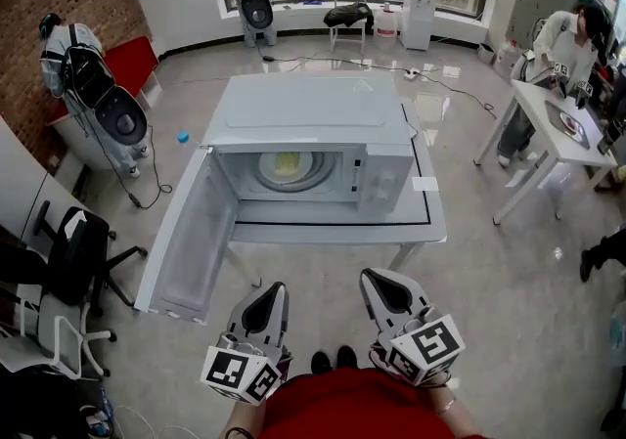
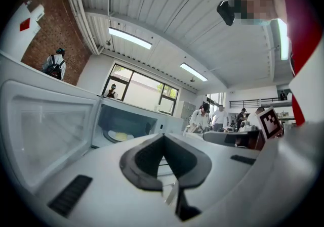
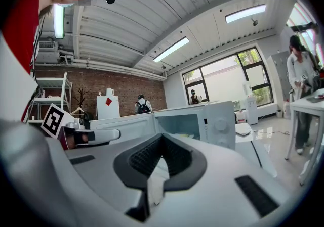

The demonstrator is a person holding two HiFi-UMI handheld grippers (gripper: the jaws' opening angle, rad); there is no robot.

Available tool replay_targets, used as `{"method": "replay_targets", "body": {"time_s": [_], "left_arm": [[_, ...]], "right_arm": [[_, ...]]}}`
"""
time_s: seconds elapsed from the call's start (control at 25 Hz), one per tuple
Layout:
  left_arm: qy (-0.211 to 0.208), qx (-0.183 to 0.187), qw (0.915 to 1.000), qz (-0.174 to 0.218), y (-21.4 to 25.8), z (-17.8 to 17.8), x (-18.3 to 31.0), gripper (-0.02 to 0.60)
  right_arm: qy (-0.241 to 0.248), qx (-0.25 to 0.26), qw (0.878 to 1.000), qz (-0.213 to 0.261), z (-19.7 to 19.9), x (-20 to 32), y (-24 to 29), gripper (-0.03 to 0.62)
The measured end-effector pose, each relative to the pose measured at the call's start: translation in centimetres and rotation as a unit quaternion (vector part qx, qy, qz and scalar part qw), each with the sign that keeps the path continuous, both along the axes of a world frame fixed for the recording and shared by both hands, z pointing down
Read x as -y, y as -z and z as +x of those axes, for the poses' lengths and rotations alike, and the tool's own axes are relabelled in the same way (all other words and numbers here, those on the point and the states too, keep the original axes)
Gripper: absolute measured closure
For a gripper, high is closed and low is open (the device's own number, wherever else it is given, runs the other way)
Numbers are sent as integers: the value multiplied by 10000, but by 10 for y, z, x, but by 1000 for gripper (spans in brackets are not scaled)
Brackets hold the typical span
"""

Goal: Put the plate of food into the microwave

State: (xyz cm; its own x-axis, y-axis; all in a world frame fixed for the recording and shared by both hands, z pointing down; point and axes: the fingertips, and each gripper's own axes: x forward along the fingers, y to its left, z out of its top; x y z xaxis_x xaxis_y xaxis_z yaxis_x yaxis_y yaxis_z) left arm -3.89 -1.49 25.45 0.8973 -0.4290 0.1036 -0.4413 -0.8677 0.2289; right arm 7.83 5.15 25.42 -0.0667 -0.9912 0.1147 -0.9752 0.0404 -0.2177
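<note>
Showing plate [image 1: 288, 168] in microwave [image 1: 313, 100]; we judge it stiff, breakable, best pinched at rim; left gripper [image 1: 269, 293], right gripper [image 1: 381, 281] closed, empty.

A: Plate all in sight?
B: No. Round white plate of pale yellow food [image 1: 290, 166] sits deep in the boxy white microwave [image 1: 313, 109]. Part of its rim is hid by the cavity's edge. Food too small to ID.
A: Rt gripper view?
B: Cavity floor hid behind the white-and-grey right gripper [image 3: 163, 138] itself. Plate can't be made out there.
A: Controls?
B: Microwave's white control panel [image 1: 383, 178]: print too small to read.
A: Else?
B: Square white counter [image 1: 430, 222]: far legs hid under its top. Person's forearms [image 1: 448, 416] cut by btm edge.
</note>
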Motion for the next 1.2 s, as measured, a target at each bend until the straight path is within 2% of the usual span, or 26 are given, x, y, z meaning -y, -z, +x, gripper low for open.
{"method": "replay_targets", "body": {"time_s": [0.12, 0.28, 0.48, 0.64, 0.8, 1.04, 1.2], "left_arm": [[107, 40, 9999, 16, -3, -9, -3, 574], [226, 158, 9993, 246, 0, -11, -2, 574], [288, -96, 9995, 101, 11, -9, 5, 574], [331, 45, 9993, 158, 14, -5, 6, 574], [159, 238, 9992, 283, 14, 0, -3, 574], [57, 51, 9998, 202, 16, 0, -10, 574], [14, -48, 9995, 297, 21, 0, -13, 574]], "right_arm": [[-103, 5, 9999, -9, 10, -7, 0, 580], [-69, 37, 9999, -69, 15, -11, -1, 580], [55, -52, 9999, -92, 8, -9, -2, 580], [144, -135, 9997, -142, 3, -9, -3, 580], [186, -185, 9996, -114, 2, -10, 0, 580], [173, -193, 9996, -88, 5, -12, 0, 580], [179, -208, 9996, -67, 6, -13, 3, 580]]}}
